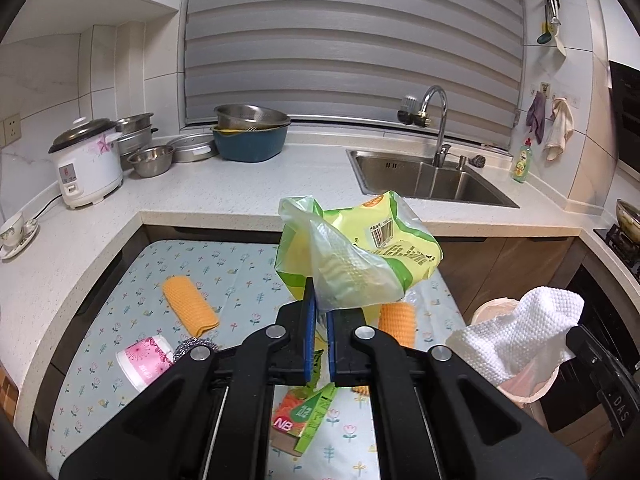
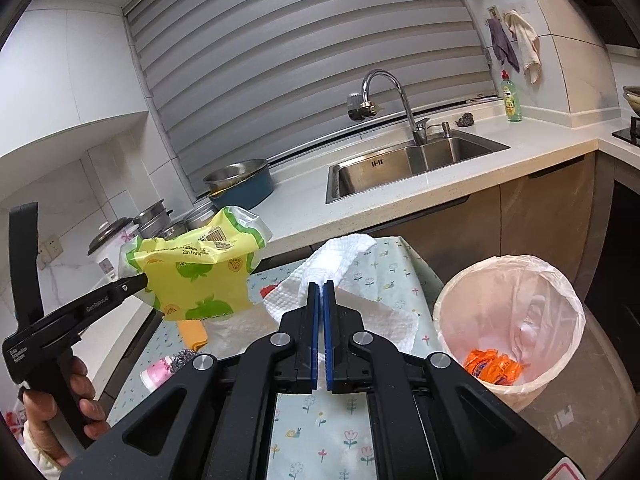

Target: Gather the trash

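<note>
My left gripper (image 1: 320, 300) is shut on a crumpled yellow-green plastic bag (image 1: 360, 256) and holds it up above the floral table (image 1: 224, 268). The bag also shows in the right wrist view (image 2: 196, 276), with the left gripper (image 2: 138, 282) beside it. My right gripper (image 2: 322, 292) is shut on a white paper towel (image 2: 344, 256), also seen at the right of the left wrist view (image 1: 520, 328), held just left of the bin (image 2: 508, 320). The bin has a pink liner and an orange wrapper (image 2: 492, 366) inside.
On the table lie two orange cloths (image 1: 190, 300), a pink-white cup (image 1: 144, 360), a steel scourer (image 1: 196, 347) and a green-orange carton (image 1: 304, 412). The counter holds a rice cooker (image 1: 86, 162), steel bowls, a blue basin (image 1: 250, 138) and a sink (image 1: 428, 176).
</note>
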The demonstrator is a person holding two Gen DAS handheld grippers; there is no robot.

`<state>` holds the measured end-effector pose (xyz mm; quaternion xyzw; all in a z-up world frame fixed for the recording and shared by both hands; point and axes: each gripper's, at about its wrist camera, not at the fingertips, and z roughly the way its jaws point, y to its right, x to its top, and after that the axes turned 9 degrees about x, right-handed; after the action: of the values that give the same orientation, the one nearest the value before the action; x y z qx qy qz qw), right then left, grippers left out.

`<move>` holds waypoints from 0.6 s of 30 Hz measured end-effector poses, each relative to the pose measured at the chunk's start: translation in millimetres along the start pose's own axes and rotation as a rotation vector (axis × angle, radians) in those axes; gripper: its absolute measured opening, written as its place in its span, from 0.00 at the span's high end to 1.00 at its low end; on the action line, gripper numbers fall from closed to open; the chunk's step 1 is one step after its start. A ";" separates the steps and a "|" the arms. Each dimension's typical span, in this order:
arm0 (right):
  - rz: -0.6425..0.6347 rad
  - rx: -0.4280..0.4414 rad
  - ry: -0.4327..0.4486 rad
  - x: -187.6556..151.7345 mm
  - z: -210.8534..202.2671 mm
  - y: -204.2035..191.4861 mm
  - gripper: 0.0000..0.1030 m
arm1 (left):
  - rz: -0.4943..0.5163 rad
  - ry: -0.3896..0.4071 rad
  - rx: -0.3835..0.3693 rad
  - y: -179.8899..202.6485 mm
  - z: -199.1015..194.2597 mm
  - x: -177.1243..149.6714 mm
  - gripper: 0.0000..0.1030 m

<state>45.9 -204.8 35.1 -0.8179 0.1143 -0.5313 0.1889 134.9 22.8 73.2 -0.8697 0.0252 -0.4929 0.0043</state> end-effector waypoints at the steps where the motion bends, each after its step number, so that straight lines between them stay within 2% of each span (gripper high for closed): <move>1: 0.004 -0.006 0.005 1.0 -2.7 3.9 0.98 | 0.001 0.007 -0.004 3.6 -1.9 2.0 0.96; 11: 0.043 -0.038 0.025 4.0 -16.9 36.1 0.98 | -0.001 0.058 -0.044 27.1 -14.6 19.2 0.96; 18: 0.051 -0.036 0.022 3.1 -16.2 40.1 0.98 | 0.041 0.026 -0.062 41.7 -8.3 5.4 0.96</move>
<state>32.9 -245.3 26.3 -0.8121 0.1466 -0.5332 0.1864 128.9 -19.0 80.8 -0.8622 0.0584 -0.5030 -0.0129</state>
